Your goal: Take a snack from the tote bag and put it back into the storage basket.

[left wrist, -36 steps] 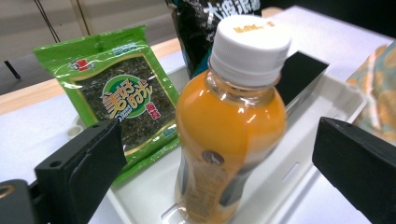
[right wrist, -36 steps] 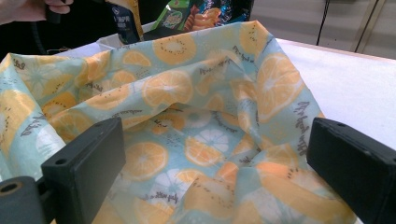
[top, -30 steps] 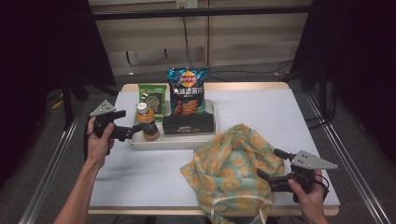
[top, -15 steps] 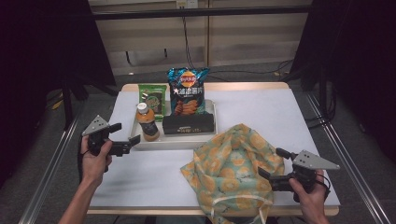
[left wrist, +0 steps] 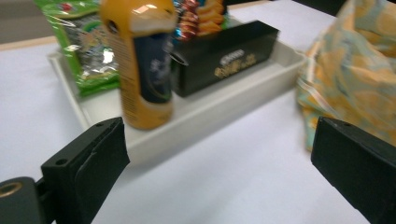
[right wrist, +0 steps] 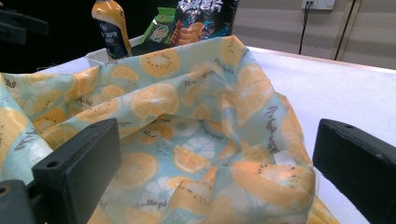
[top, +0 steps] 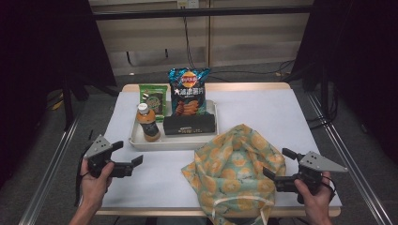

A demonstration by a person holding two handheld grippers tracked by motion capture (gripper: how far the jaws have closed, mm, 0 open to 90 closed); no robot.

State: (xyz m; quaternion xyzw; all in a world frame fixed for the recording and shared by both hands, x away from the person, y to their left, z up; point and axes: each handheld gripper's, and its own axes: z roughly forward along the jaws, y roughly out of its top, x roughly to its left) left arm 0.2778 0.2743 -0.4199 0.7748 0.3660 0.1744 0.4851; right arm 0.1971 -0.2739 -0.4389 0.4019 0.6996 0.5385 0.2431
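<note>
An orange-drink bottle [top: 148, 123] stands upright at the left end of a white tray [top: 173, 144], beside a black box [top: 190, 124]. Behind them lean a chips bag [top: 188, 91] and a green snack packet [top: 153, 97]. My left gripper [top: 127, 153] is open and empty near the table's front left, a short way off the tray. In the left gripper view the bottle [left wrist: 140, 60] and tray [left wrist: 224, 107] sit ahead of the wide-apart jaws. My right gripper [top: 276, 162] is open at the right edge of an orange-print cloth bag [top: 234, 171], whose fabric [right wrist: 187, 102] lies between its jaws.
The white tabletop [top: 263, 108] has bare room at the back right and between the tray and my left hand. Metal rails [top: 51, 168] run along both sides of the table. The cloth bag hangs slightly over the front edge.
My left gripper has drawn back from the bottle toward the front left of the table, jaws open; the bottle stays upright in the tray. The right gripper has barely moved.
</note>
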